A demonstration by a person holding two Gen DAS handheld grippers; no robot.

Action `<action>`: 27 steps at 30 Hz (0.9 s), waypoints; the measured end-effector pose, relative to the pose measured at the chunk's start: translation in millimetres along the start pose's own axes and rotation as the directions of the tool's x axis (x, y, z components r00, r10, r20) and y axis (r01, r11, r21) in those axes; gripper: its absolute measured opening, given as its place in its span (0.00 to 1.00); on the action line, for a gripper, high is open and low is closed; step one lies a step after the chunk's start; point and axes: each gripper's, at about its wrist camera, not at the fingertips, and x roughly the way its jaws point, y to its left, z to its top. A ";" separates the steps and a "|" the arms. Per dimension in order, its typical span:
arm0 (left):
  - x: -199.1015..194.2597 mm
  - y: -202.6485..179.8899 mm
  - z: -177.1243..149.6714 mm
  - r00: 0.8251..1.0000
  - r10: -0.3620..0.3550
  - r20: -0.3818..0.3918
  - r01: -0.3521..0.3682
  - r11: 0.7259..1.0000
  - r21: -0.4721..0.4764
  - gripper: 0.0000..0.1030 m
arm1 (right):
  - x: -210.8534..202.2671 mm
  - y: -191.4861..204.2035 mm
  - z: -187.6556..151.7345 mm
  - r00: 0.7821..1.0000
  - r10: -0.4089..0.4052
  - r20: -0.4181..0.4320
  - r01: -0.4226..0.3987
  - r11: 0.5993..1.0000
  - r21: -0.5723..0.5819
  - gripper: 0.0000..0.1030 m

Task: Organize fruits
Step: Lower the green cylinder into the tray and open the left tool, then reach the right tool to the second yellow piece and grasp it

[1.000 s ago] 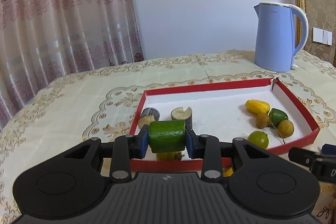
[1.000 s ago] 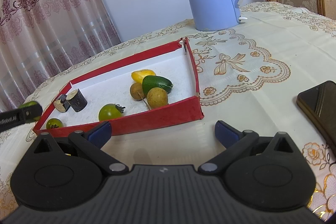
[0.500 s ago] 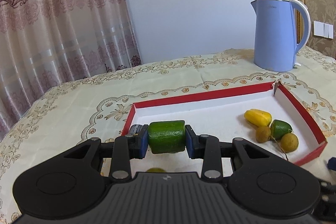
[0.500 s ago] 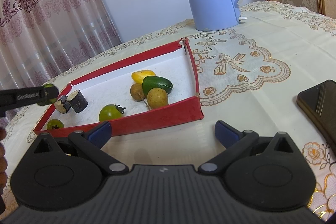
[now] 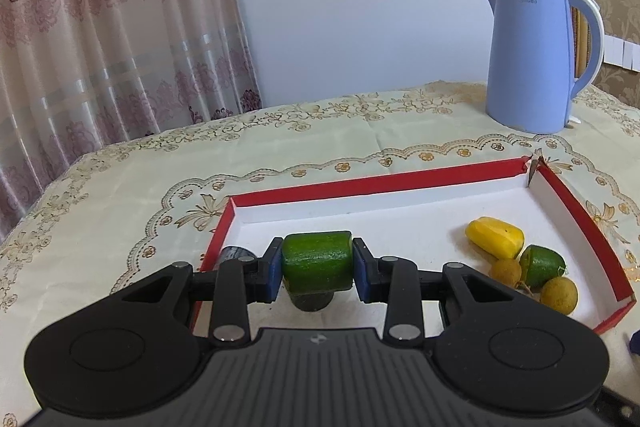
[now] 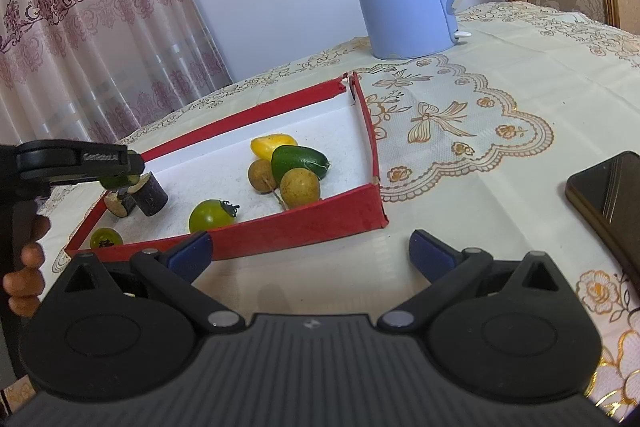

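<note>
My left gripper (image 5: 317, 269) is shut on a green cucumber chunk (image 5: 317, 261) and holds it above the left end of the red tray (image 5: 376, 183), over two dark cut pieces (image 6: 149, 193). The tray's right end holds a yellow fruit (image 5: 494, 236), a green fruit (image 5: 542, 265) and two brown longans (image 5: 558, 294). In the right wrist view the tray (image 6: 296, 229) also holds two green tomatoes (image 6: 208, 215). The left gripper (image 6: 120, 181) shows there with the chunk. My right gripper (image 6: 310, 253) is open and empty, in front of the tray's near wall.
A blue electric kettle (image 5: 532, 59) stands behind the tray on the embroidered tablecloth (image 6: 500, 75). A dark phone (image 6: 610, 195) lies at the right. A curtain (image 5: 100, 27) hangs at the left behind the table edge.
My left gripper has risen and moved forward over the tray's left end with the cucumber chunk. The right gripper has not moved.
</note>
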 end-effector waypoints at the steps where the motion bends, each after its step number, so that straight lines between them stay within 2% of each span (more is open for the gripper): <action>1: 1.5 -0.6 1.0 1.000 -0.003 -0.003 0.003 1.000 0.000 0.33 | 0.0 0.3 -0.1 1.000 0.000 0.000 0.000 1.000 0.001 1.00; 20: 21.5 -17.9 10.0 1.000 0.011 -0.007 -0.010 0.999 0.042 0.33 | -1.1 0.0 0.3 1.000 0.003 0.001 -0.003 1.000 0.003 1.00; 27: 14.6 -13.0 7.7 1.000 0.011 -0.009 -0.010 0.999 0.039 0.33 | -2.7 -1.6 0.1 1.000 0.016 0.007 -0.016 1.000 0.019 1.00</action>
